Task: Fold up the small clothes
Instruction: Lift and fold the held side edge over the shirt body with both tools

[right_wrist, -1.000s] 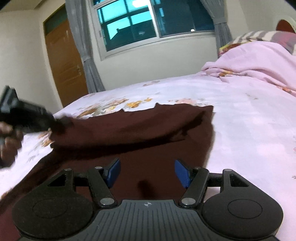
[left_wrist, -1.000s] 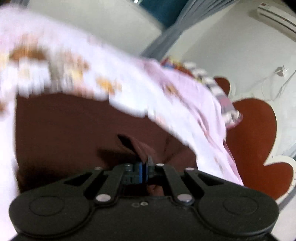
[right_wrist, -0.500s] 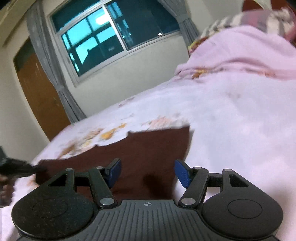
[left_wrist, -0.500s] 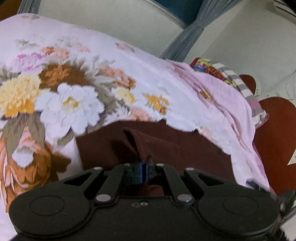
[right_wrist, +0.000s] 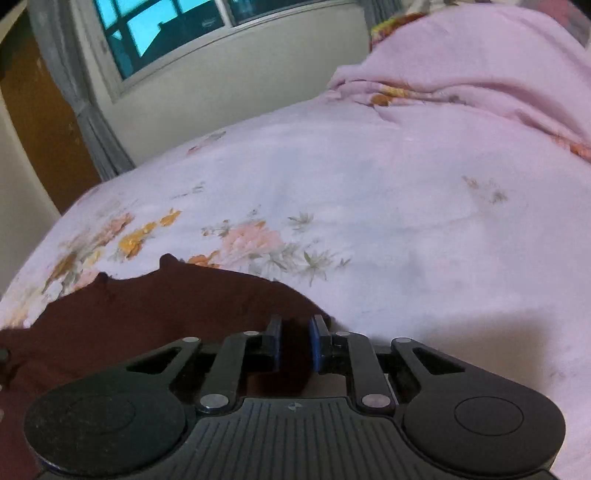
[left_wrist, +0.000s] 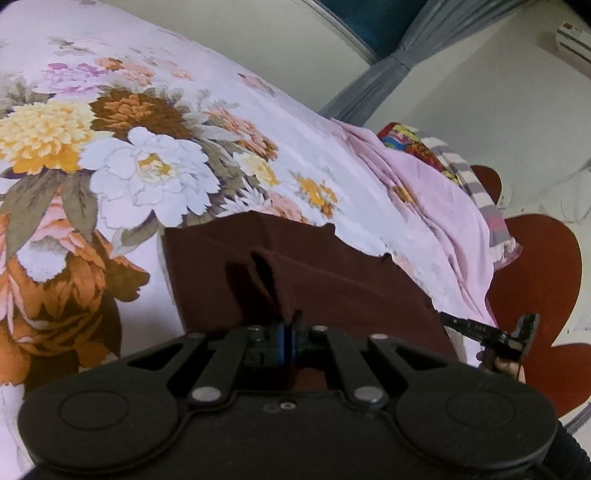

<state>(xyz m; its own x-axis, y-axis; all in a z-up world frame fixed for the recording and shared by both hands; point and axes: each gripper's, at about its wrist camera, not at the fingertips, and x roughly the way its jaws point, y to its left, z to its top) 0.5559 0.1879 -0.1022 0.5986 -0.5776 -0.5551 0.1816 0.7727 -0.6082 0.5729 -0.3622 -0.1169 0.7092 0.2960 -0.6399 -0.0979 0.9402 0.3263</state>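
A dark maroon garment (left_wrist: pixel 303 273) lies spread on the floral bedsheet (left_wrist: pixel 147 155). My left gripper (left_wrist: pixel 287 328) is shut on a pinched fold of the garment near its left side. In the right wrist view the garment (right_wrist: pixel 155 306) fills the lower left, and my right gripper (right_wrist: pixel 294 339) has its jaws nearly closed around the garment's right edge, with dark cloth between the blue pads. The right gripper also shows in the left wrist view (left_wrist: pixel 491 332) at the garment's far right edge.
A bunched pink blanket (right_wrist: pixel 480 74) and striped pillows (left_wrist: pixel 476 184) lie at the head of the bed. A red headboard (left_wrist: pixel 535 266) stands behind. A window (right_wrist: pixel 166 26), grey curtain (right_wrist: pixel 85 110) and wooden door (right_wrist: pixel 40 122) are on the far wall.
The right gripper has dropped to the garment's right edge and its jaws have closed from wide open onto the cloth. The left gripper stays shut on its fold as the cloth settles.
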